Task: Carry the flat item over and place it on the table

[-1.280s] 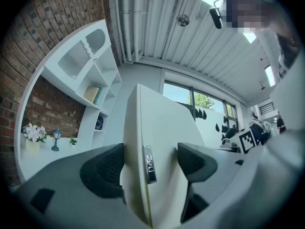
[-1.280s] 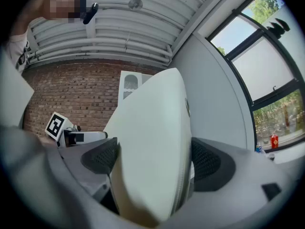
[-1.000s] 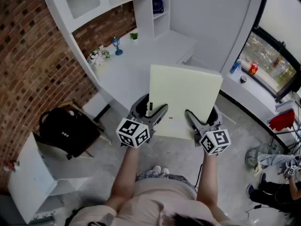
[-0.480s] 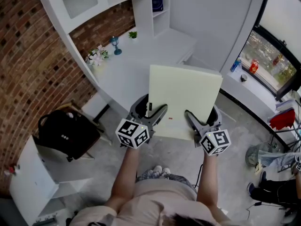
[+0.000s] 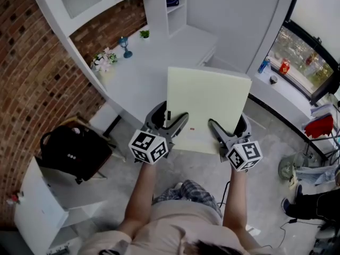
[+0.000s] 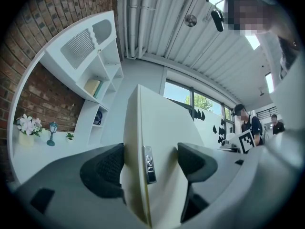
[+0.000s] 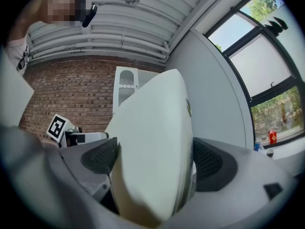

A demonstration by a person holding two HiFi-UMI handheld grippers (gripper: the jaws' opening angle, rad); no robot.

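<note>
**A:** Both claws are clamped on the flat panel point(image 5: 208, 106). The left claw point(image 5: 169, 123) pinches its near left edge, the right claw point(image 5: 227, 130) its near right, and each has a jaw on either face.

**B:** The left gripper view backs that up: the left claw point(image 6: 150, 163) has pads tight on the panel point(image 6: 159, 123), with no gap showing. It's the same story in the right gripper view, where the right claw point(image 7: 152, 162) bites the rounded edge point(image 7: 152, 113).

**A:** So where's the panel?

**B:** It's in the air, held out from the body over the floor point(image 5: 268, 155), with its far edge reaching the white tabletop point(image 5: 141, 76). I'd call this the carry, close to delivery.

**A:** And what comes next?

**B:** My read is that it needs to go forward over the bare middle of the tabletop, clear of the flowers point(image 5: 103, 60) at the back. Then it's level it, lower both sides evenly and open both claws only once it rests.
</note>
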